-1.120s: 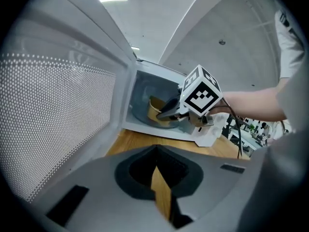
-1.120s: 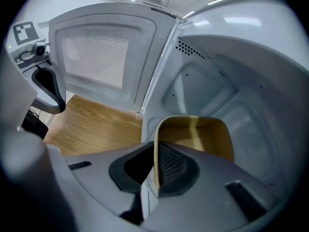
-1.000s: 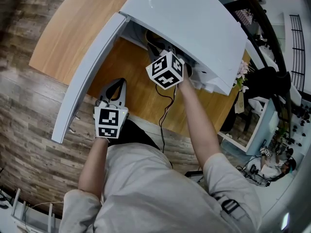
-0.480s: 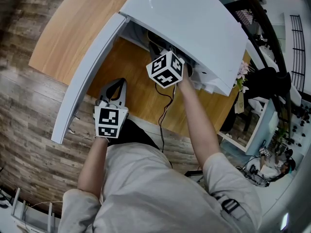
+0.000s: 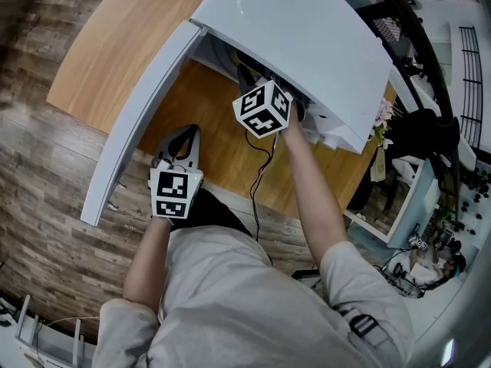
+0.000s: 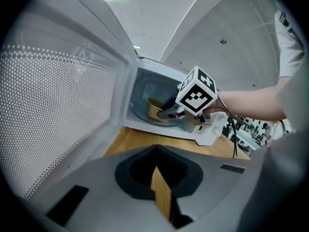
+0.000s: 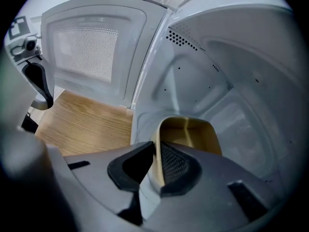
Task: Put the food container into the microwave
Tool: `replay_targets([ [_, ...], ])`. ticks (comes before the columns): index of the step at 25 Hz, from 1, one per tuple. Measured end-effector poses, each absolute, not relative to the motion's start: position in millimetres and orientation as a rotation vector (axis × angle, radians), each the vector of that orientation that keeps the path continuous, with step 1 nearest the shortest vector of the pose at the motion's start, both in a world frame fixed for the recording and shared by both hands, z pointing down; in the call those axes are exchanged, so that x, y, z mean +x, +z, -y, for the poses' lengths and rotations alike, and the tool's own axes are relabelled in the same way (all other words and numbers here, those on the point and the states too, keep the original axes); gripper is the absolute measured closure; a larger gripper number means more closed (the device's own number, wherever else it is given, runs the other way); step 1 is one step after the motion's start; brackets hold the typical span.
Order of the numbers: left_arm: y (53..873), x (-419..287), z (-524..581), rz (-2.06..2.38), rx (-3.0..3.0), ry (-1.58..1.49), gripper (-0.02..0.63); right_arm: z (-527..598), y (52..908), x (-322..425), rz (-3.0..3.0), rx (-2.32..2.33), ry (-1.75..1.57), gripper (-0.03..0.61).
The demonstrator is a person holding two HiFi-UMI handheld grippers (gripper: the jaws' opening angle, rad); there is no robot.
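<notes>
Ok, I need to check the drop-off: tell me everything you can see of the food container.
The food container is a tan, open-topped tub with rounded corners, apparently empty, upright on the glass turntable inside the microwave. Its near wall stands between the right gripper's jaws, which have just been opening.

the microwave (image 5: 307, 44) cavity stands open at the front. its door (image 5: 138, 121) is swung wide to the left and walls off that side. the wooden surface (image 5: 207, 144) between door and cavity is bare but for a black cable (image 5: 259, 167); the left gripper (image 5: 180, 140), jaws together, hovers over its near part. the right gripper (image 7: 157, 166) and forearm (image 5: 307, 182) block the right part of the mouth. its jaws have just been opening, with the food container (image 7: 190, 134) wall between them. the container takes the middle of the cavity floor, with free room above and behind it.
</notes>
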State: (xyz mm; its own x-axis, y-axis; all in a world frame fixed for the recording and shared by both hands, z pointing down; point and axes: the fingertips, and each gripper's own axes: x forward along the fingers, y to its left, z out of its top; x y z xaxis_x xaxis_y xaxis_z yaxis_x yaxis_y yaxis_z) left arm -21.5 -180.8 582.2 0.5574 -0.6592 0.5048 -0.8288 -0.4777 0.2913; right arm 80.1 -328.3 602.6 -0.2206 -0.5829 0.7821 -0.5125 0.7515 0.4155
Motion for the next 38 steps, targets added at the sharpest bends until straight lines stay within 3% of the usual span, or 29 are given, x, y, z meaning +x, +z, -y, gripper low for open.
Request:
replay_targets([
  [14, 583, -26, 183, 1.207, 2.28, 0.45, 0.603, 330, 589, 78, 1.949, 0.968, -0.075, 0.426],
  [32, 569, -14, 199, 1.168, 2.338, 0.487, 0.603, 299, 545, 84, 2.185, 1.395, 0.161, 0.437],
  [38, 564, 4, 204, 1.126, 2.367, 0.508, 0.603, 275, 543, 102, 2.188, 1.51, 0.292, 0.492],
])
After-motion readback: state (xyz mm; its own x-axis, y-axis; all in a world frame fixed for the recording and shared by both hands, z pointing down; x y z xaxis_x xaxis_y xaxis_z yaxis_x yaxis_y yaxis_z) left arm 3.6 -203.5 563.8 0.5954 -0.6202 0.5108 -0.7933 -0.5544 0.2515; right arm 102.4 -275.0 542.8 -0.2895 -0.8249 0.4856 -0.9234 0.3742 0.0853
